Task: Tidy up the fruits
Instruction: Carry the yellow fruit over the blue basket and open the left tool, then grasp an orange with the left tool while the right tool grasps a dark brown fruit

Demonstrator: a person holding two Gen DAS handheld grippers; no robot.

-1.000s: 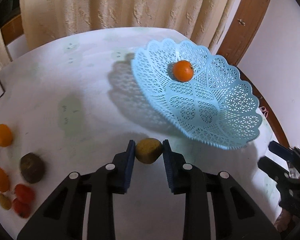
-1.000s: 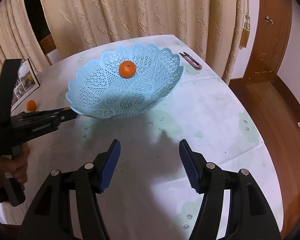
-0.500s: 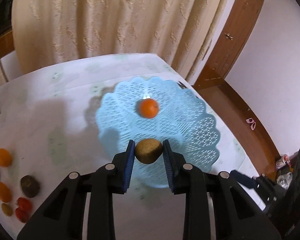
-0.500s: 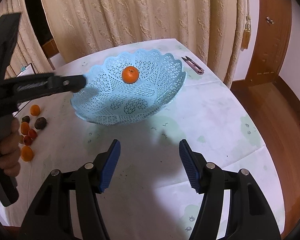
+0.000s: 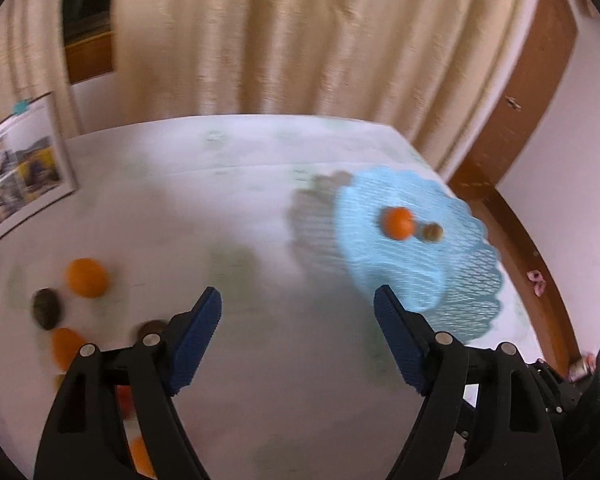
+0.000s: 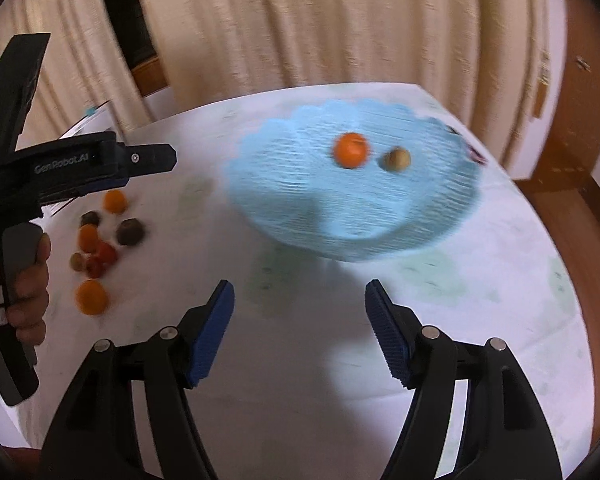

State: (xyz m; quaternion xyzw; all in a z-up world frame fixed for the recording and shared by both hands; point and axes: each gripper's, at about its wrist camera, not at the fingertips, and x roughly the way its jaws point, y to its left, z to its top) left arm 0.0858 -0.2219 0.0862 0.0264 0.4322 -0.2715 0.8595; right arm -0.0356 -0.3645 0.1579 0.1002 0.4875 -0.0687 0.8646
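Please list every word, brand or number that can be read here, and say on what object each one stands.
"GenRobot.AI": white print on the side of the left gripper, seen from the right wrist.
Photo sheet at the table's far left edge: pictures only, any print too blurred to read.
Nothing else bears readable text.

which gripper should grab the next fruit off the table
Probably the left gripper: it is open, empty and beside the loose fruit pile. The right gripper, also open, faces the blue basket.

both hand-held grippers (image 5: 298, 312) (image 6: 300, 304) wide apart, unladen
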